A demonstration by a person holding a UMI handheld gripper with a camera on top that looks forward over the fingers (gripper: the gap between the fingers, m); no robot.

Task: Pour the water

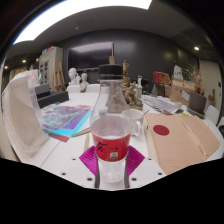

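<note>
Gripper view: my tool (112,160) is clamped on a clear plastic cup with a red rim (111,135), both magenta pads pressing its sides; I can't tell what's inside. Just beyond stands a clear glass bottle (106,98) on the white counter (60,150).

A colourful book (66,121) (lying flat) on the white table (60,155).

A clear plastic cup with a red printed band (111,135) is standing between the gripper (112,160) fingers. A clear glass carafe (109,98) is standing directly behind it. A glossy colourful booklet (66,120) is lying left on the white table (60,150); a tan board with a red disc (172,135) is lying right.
</note>
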